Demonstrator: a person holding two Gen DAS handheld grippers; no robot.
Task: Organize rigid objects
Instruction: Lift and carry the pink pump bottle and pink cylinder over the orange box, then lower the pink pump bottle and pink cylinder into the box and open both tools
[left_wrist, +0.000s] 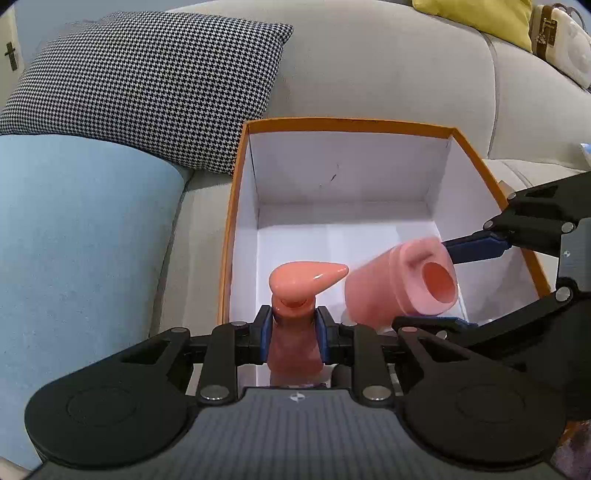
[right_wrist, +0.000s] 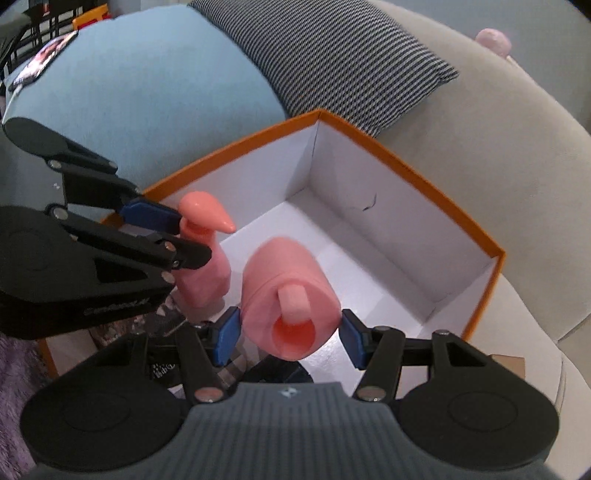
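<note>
Nearest in the left wrist view, the left claw is seen clamped on the neck of a pink pump bottle, which is held upright over the near end of the orange-rimmed box. Just beside it, a squat pink jar is carried tilted, its round mouth turned toward the camera, between the blue pads of the right claw. In the right wrist view these pads appear close against the jar's sides, so a grip is judged likely, though contact on the right pad is not clearly shown.

The step in hand is judged to be lowering both items into the box. It is done well if each is brought down onto bare white floor, kept apart from the other, and the jar is righted before release so that rolling is avoided.

Farther back, the box's empty white interior and a small dark mark on its far wall are shown in both views. The houndstooth cushion, blue cushion and grey sofa lie beyond. The yellow cushion is shown only by the left view; a tab standing over the jar's mouth is shown only by the right.
</note>
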